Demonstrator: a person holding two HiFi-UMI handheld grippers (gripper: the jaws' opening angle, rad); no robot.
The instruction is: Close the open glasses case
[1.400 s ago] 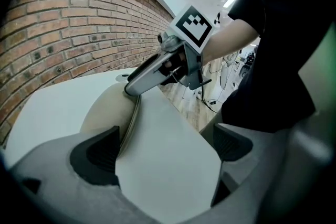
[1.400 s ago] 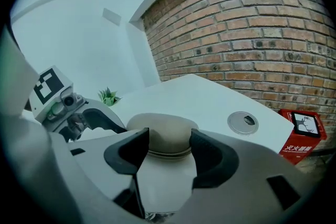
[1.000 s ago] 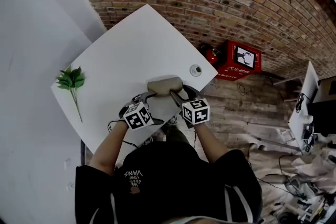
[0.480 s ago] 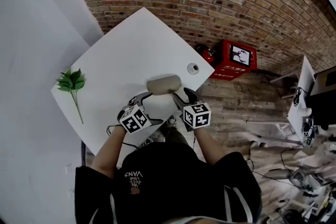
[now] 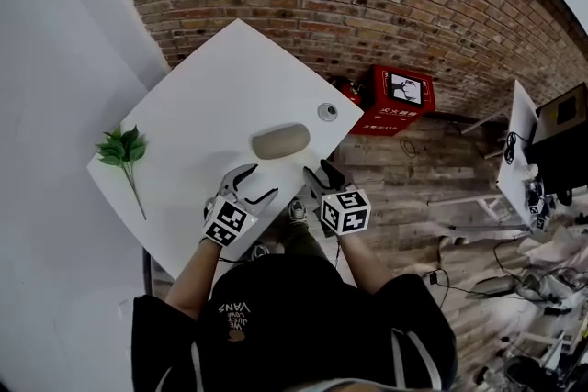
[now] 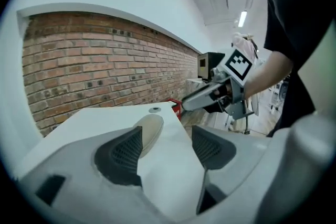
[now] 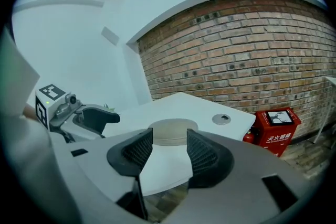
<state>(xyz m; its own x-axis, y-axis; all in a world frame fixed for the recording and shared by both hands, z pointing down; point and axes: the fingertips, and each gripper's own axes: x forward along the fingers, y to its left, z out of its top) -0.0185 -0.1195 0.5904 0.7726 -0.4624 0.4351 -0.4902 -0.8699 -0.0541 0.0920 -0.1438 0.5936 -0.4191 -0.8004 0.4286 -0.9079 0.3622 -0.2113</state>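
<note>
The beige glasses case (image 5: 281,141) lies shut on the white table (image 5: 211,96), a low oval shell with nothing touching it. My left gripper (image 5: 254,186) hovers just short of its near left side. The right gripper (image 5: 315,174) hangs at the table's near right edge. In the left gripper view the case (image 6: 150,129) shows beyond the left gripper (image 6: 167,134). In the right gripper view the case (image 7: 173,131) lies ahead of the right gripper (image 7: 169,139). Both pairs of jaws have just been closing partway, with nothing between them.
A green leafy sprig (image 5: 124,147) lies at the table's left edge. A round cable grommet (image 5: 327,111) sits near the far right corner. A red box (image 5: 397,98) stands on the wooden floor by the brick wall. Desks with equipment (image 5: 537,170) are at the right.
Both grippers have pulled back from the case toward me and lifted. The case, earlier between them with its lid up, now lies shut on its own. The left jaws stand narrower.
</note>
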